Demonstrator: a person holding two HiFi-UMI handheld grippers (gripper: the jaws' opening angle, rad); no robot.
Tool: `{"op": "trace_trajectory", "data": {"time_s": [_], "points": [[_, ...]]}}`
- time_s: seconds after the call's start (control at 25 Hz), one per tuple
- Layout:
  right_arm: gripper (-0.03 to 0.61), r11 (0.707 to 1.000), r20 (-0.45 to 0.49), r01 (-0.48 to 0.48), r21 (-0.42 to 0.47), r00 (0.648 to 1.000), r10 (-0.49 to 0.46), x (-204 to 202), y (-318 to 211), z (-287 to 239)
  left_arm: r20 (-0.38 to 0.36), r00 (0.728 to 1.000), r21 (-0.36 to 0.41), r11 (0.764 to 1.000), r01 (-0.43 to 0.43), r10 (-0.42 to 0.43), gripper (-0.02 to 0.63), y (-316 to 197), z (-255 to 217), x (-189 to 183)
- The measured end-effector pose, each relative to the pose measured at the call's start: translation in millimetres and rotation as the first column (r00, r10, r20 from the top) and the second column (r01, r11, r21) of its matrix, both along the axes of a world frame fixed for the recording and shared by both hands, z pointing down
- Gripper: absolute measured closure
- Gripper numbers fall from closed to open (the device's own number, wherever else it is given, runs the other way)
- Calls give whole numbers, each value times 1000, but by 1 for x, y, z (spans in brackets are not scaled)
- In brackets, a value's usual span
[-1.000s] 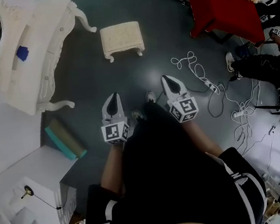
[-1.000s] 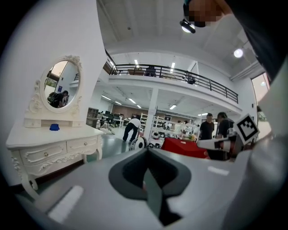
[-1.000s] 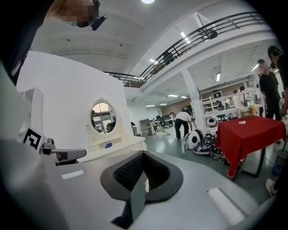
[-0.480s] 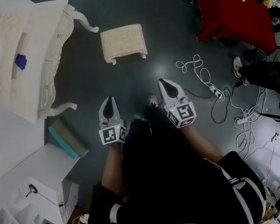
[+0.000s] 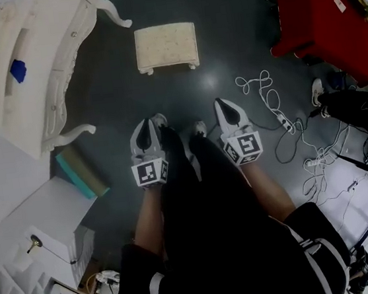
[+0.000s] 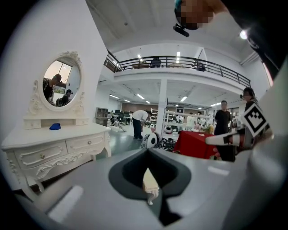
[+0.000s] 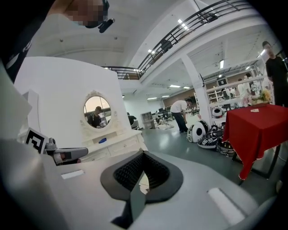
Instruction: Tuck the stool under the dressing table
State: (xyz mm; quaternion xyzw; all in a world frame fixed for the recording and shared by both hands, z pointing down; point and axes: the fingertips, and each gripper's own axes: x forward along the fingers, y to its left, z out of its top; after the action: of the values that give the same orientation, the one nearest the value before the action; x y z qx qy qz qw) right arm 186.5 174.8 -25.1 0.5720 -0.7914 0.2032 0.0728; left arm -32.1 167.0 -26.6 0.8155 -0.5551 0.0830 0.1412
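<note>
Standing upright, the stool (image 5: 166,45) runs lengthwise left to right.

Dark floor (image 5: 224,38) carries the stool (image 5: 165,45) (upright, apart from the dressing table (image 5: 57,32)) and loose white cables (image 5: 279,122).

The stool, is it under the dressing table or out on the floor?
Out. The stool stands upright on the open floor, apart from the dressing table, with bare floor showing between them.

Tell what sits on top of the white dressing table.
An oval mirror in a carved white frame and a small blue object on the low shelf below it. Whatever lies behind the mirror is covered.
</note>
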Motion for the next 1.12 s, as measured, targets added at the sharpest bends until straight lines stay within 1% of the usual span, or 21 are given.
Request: {"op": "trace_trajectory", "data": {"time_s": [0.16,0.28,0.48,0.72,0.92,1.12], "points": [[580,1000,-11,15,-16,1000,-15,-11,-21,27,-16,1000,-29,999,-14,13,604,-21,37,-5],[580,1000,-10,-5,-27,1000,5,-13,-34,48,-12,999,-43,999,-32,32,604,-37,65,-7],[580,998,-26,-42,-48,999,40,-12,-58,90,-2,999,-73,997,-36,36,604,-66,113,-13],[580,996,-28,-68,-58,997,67,-14,-79,147,-31,997,-82,993,-80,78,604,-86,165,2],[580,995,-35,-76,-61,997,74,-11,-94,200,-23,998,-86,994,-66,65,604,-101,219,-1],[580,995,-45,-78,-69,996,75,-10,-99,250,-16,999,-107,993,-44,42,605,-110,273,-15]]}}
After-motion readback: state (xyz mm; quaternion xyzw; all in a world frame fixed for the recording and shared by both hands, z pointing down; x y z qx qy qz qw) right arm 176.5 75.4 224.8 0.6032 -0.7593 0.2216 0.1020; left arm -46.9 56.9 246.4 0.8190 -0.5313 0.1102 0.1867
